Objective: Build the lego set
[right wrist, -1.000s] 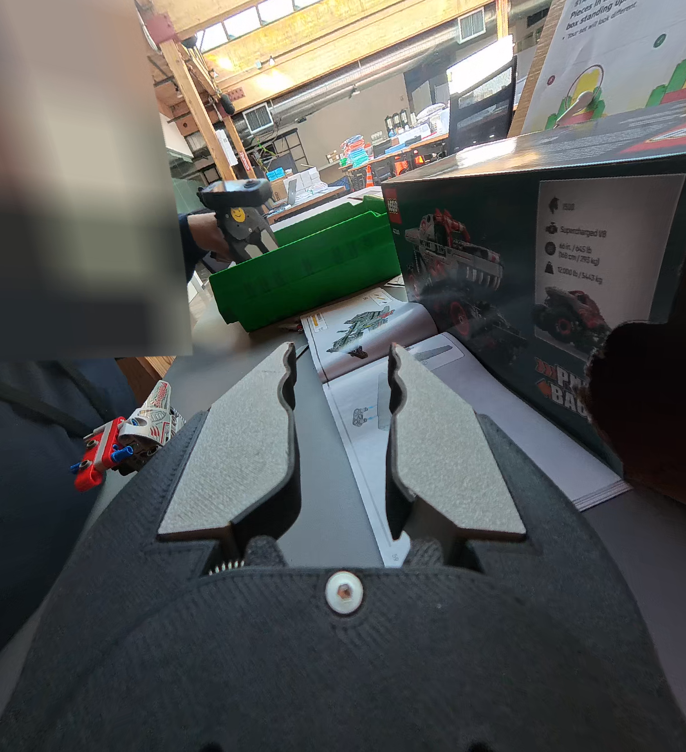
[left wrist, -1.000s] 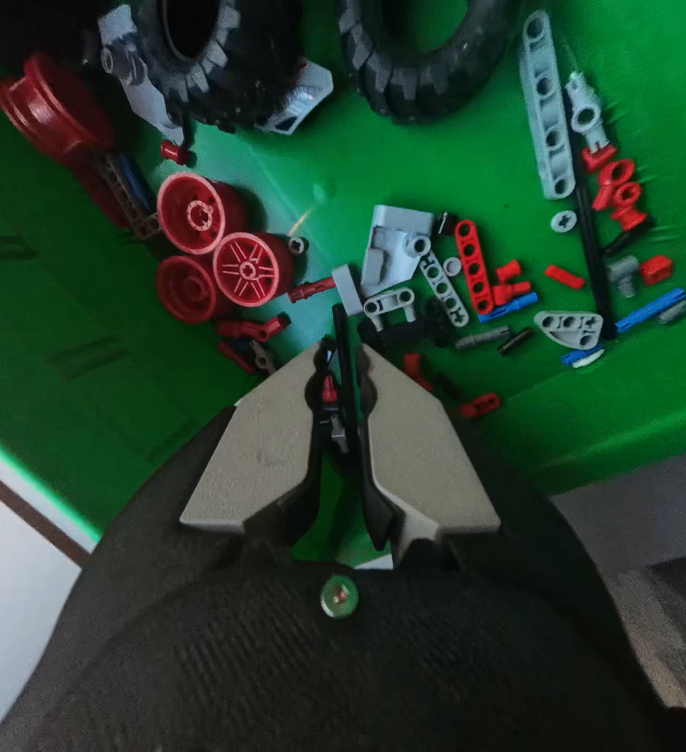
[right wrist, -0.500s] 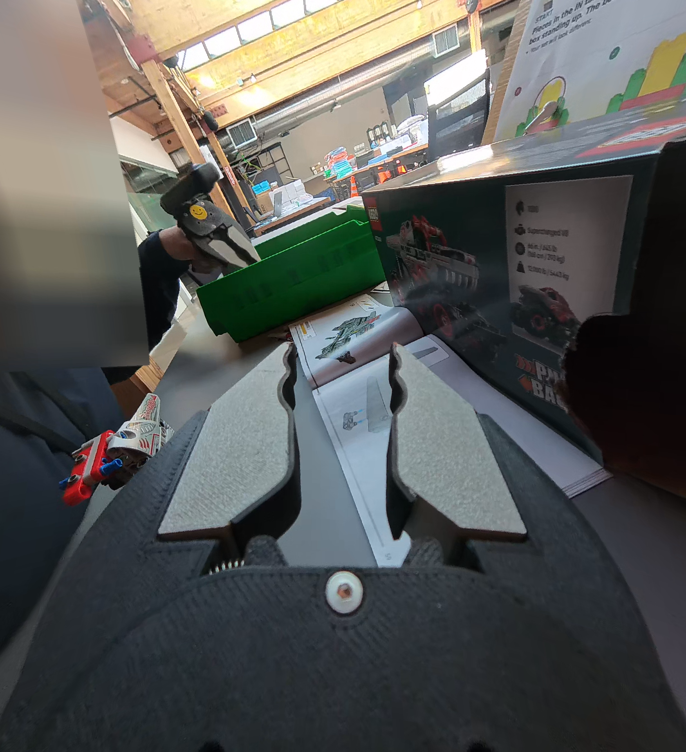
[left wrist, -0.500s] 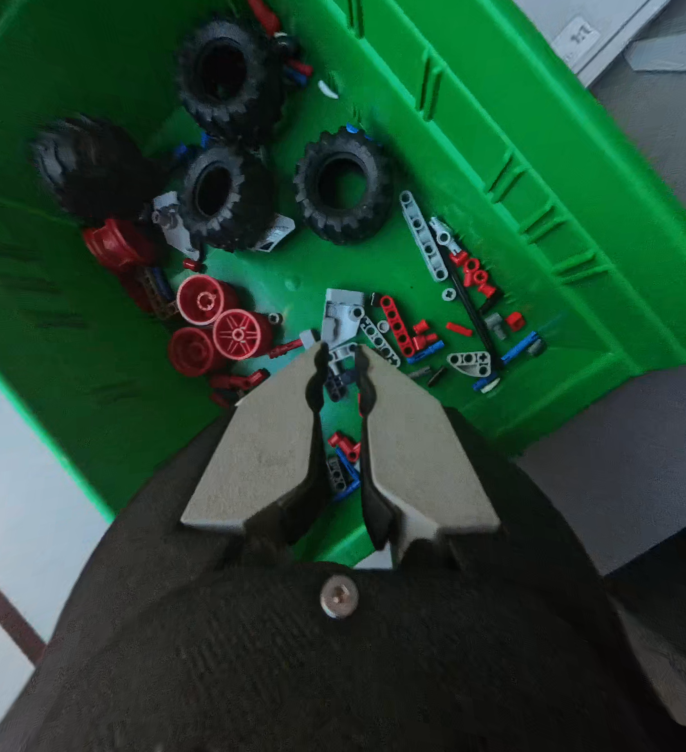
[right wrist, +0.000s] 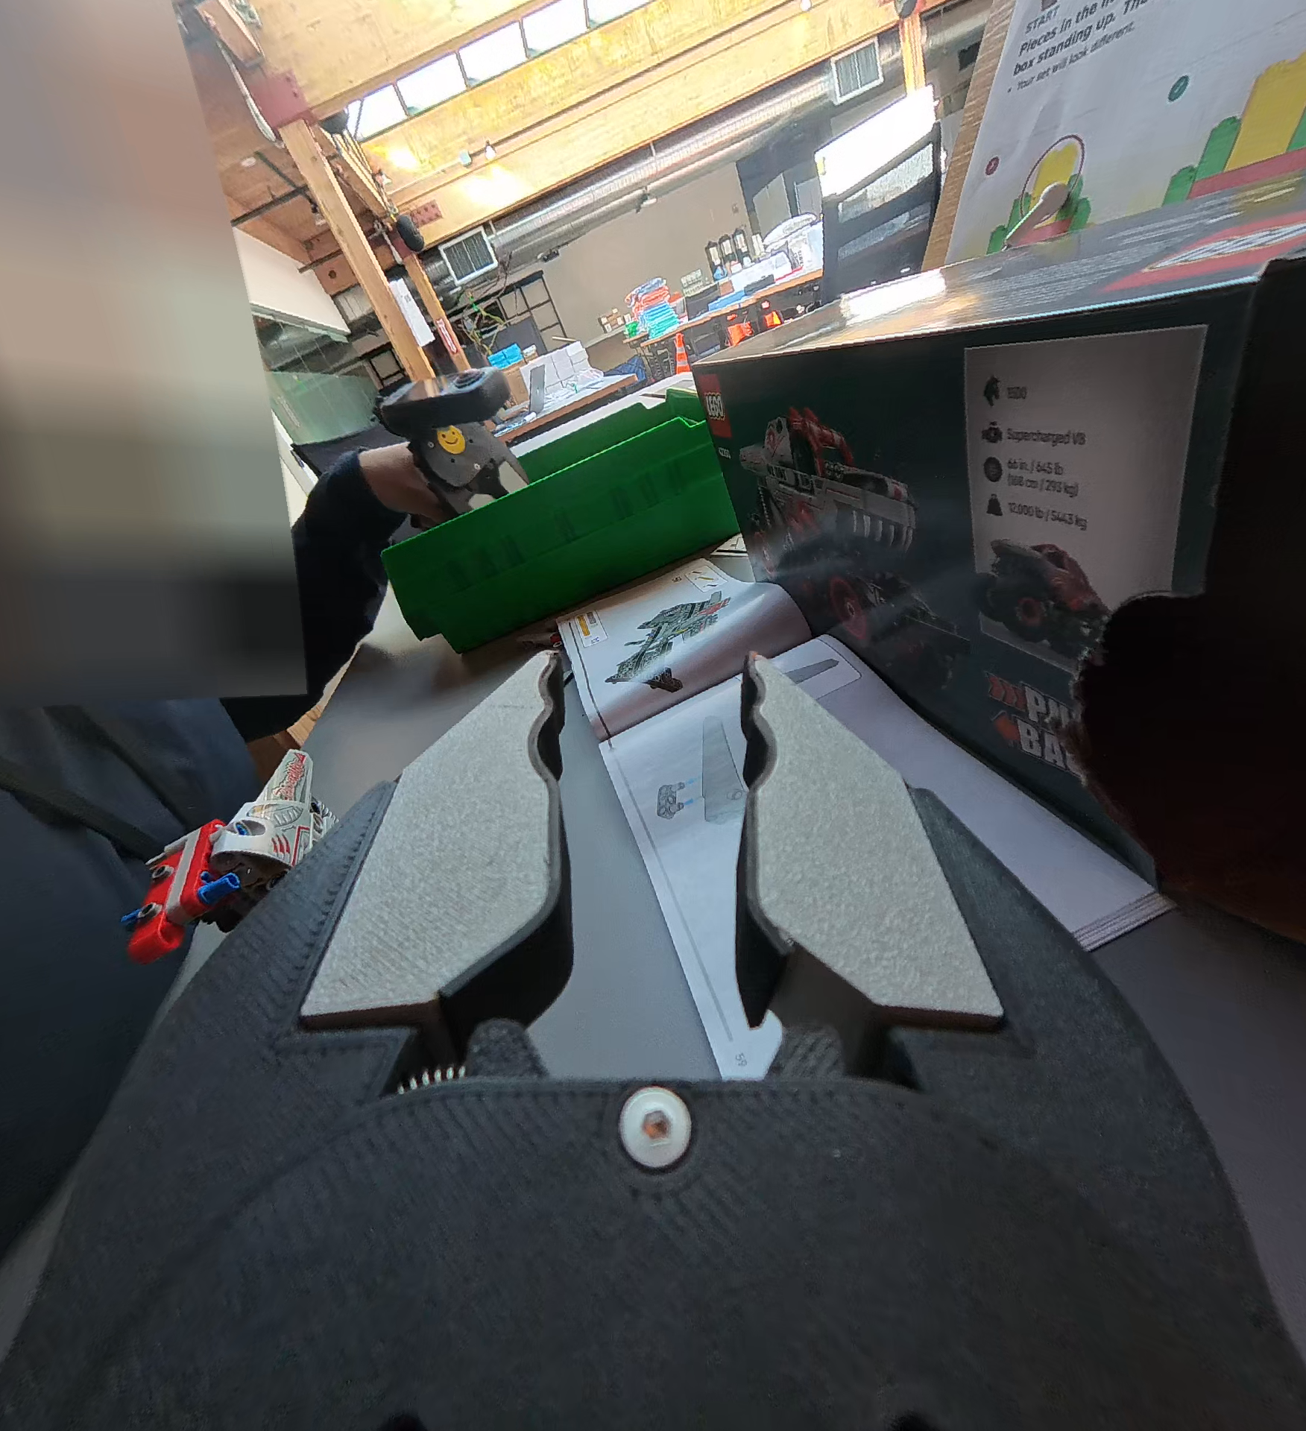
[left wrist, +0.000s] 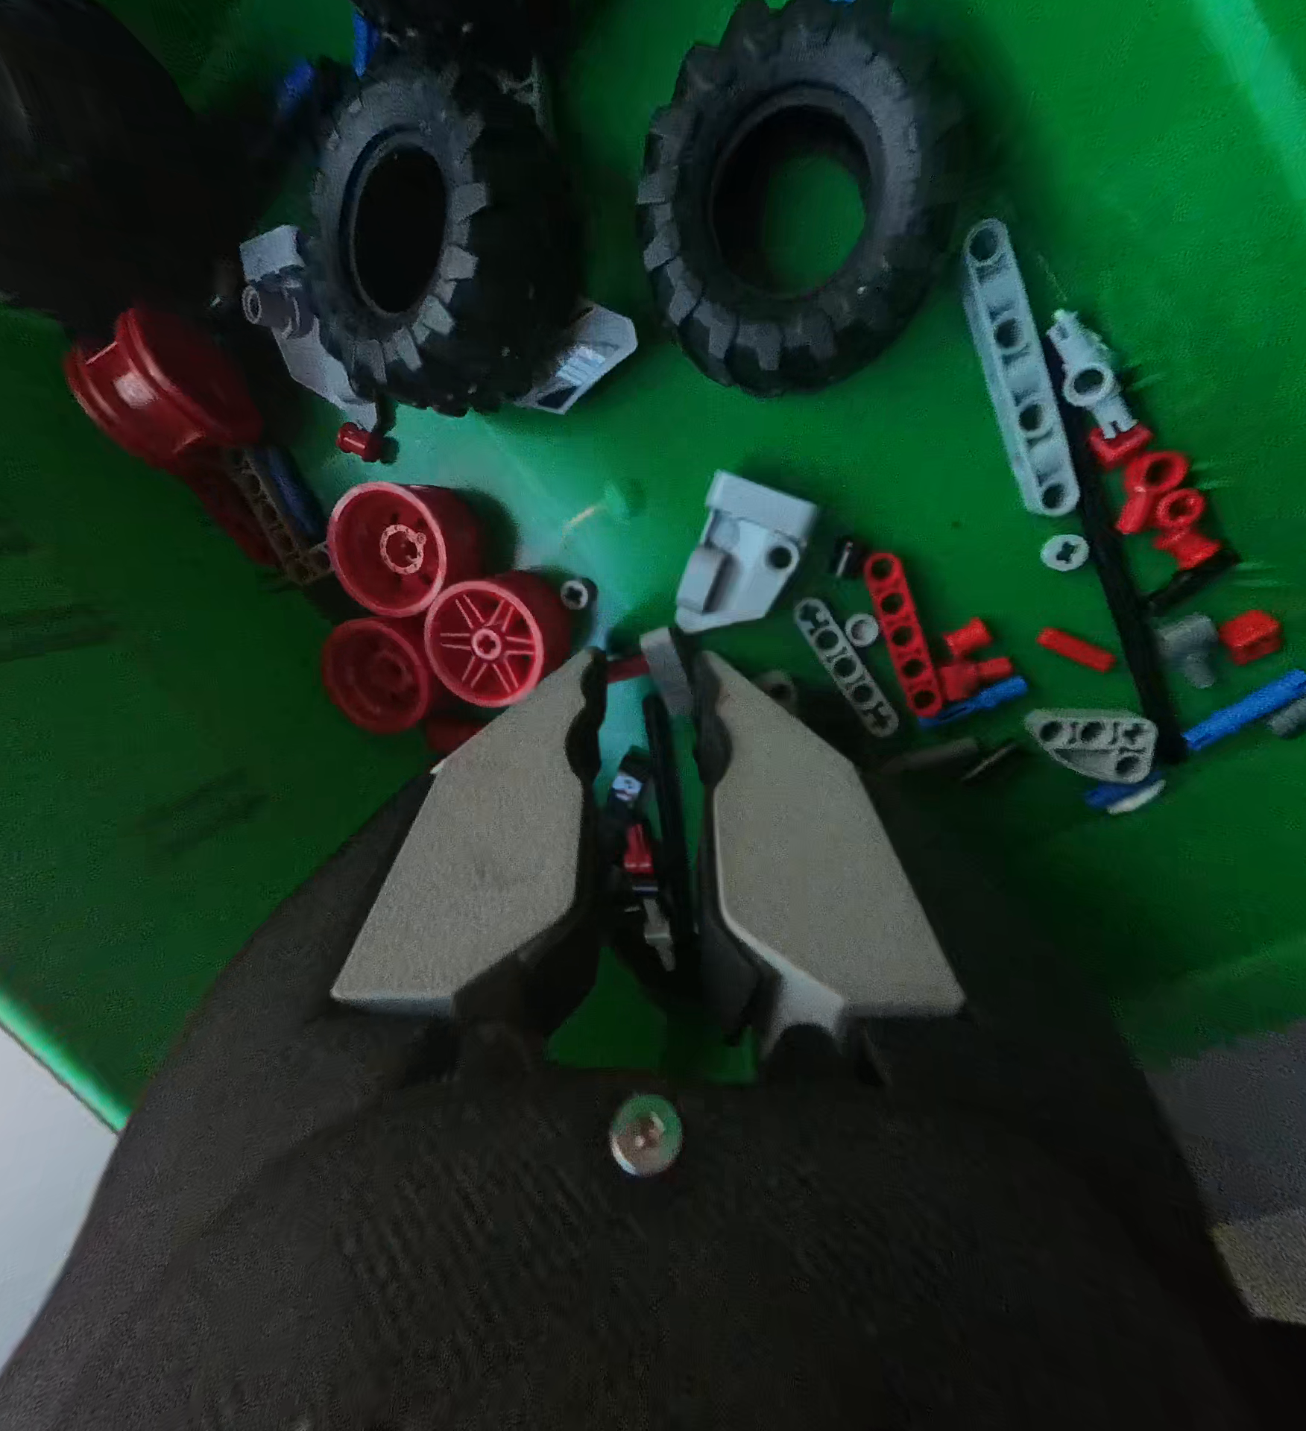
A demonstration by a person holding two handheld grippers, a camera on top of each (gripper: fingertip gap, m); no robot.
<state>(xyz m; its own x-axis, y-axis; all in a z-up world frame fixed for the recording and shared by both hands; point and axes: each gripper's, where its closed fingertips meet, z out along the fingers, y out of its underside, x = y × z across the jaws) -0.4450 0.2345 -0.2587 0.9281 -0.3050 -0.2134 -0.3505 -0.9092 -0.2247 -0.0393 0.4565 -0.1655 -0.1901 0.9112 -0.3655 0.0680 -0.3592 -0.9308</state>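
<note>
Beside the green bin (right wrist: 557, 534) stands a printed set box (right wrist: 944, 495); left gripper (left wrist: 646, 666) parted over pieces, right gripper (right wrist: 650, 674) agape above the instruction booklet (right wrist: 673, 743).

Left gripper (left wrist: 646, 681) (fingers parted) over green bin (left wrist: 1215, 155).

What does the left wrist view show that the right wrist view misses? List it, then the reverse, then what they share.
Only the left wrist view shows the bin's contents: black knobby rubber tyres, red plastic wheel hubs, a red holed beam and small pins.

Only the right wrist view shows the open right gripper, the dark printed set box, the open instruction booklet and a partly built red-and-white model.

Both show the green plastic bin and the left gripper reaching into it.
</note>
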